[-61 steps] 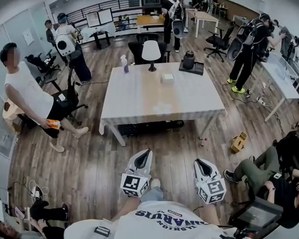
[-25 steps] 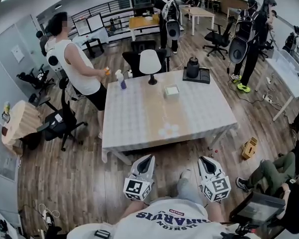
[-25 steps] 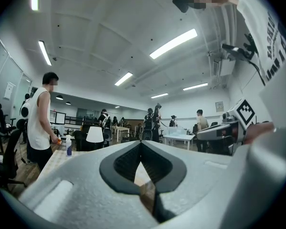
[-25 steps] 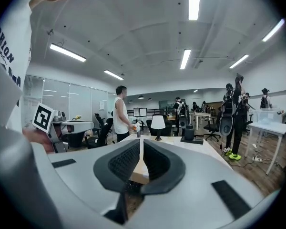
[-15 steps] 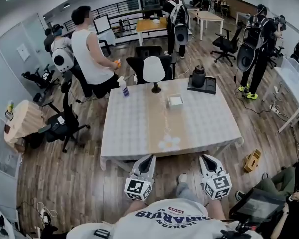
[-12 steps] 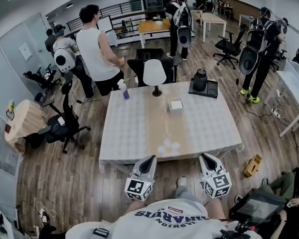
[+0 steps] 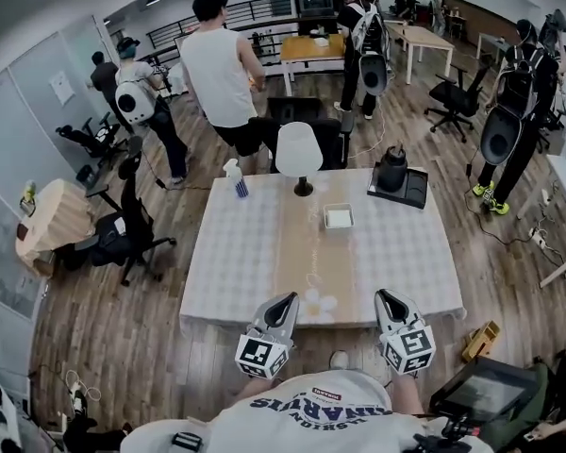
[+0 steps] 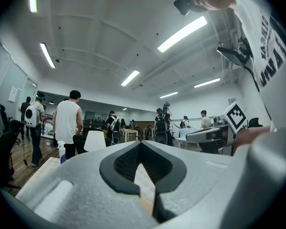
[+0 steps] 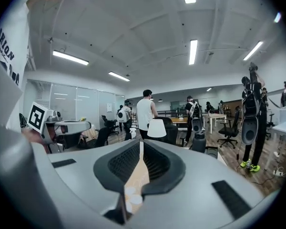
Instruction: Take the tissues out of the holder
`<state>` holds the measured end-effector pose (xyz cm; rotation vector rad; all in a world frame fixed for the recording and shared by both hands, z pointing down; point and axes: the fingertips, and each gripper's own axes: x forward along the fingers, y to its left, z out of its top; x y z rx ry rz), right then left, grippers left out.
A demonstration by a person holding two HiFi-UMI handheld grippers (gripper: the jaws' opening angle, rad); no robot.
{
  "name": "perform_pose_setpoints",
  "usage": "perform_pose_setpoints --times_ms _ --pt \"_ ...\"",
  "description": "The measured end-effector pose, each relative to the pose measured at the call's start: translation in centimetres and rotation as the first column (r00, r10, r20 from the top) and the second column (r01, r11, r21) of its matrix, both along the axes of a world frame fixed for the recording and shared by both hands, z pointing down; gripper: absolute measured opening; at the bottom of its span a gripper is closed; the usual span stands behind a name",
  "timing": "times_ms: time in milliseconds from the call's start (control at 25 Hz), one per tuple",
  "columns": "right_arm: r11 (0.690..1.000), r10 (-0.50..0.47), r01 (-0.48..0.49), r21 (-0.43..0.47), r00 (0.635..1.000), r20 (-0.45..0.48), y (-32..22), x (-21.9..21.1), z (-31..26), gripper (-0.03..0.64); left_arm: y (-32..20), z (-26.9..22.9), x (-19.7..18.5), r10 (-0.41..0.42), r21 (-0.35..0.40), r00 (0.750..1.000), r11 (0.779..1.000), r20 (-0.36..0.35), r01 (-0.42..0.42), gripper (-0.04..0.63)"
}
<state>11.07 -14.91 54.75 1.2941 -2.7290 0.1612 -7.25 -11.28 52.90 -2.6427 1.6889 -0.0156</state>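
Note:
The tissue holder (image 7: 339,217), a small white square box with white tissue in it, sits on the pale checked table (image 7: 236,262), right of the beige runner. Both grippers hang low in the head view, over the table's near edge and well short of the holder. My left gripper (image 7: 288,299) is shut with nothing between its jaws. My right gripper (image 7: 385,296) is shut and empty too. In the left gripper view the left gripper's (image 8: 140,144) jaws meet at their tips; in the right gripper view the right gripper's (image 9: 140,142) jaws do the same. Neither gripper view shows the holder.
A white lamp (image 7: 298,149), a spray bottle (image 7: 236,177) and a black kettle on a dark tray (image 7: 393,173) stand along the table's far side. A person in a white top (image 7: 222,69) stands behind black chairs (image 7: 311,125). More people, chairs and tables fill the room.
The table has come much closer and now lies just beyond the grippers. The person in the white top has walked from the left to behind the table. Both grippers stayed shut.

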Motion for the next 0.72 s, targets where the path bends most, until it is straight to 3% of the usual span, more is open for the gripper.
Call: perform_pose_setpoints --times_ms 360,720 --pt "0.999 -0.05 0.05 -0.014 0.999 -0.007 -8.1 1.6 0.3 0.012 -7.4 1.0 1.6 -0.067 -0.039 0.998 0.997 -0.007 0.067 0.003" --pt "0.994 -0.112 0.112 -0.017 0.993 -0.043 -12.2 0.3 1.0 0.012 -11.2 0.0 2.2 -0.06 -0.02 0.998 0.998 0.002 0.06 0.003"
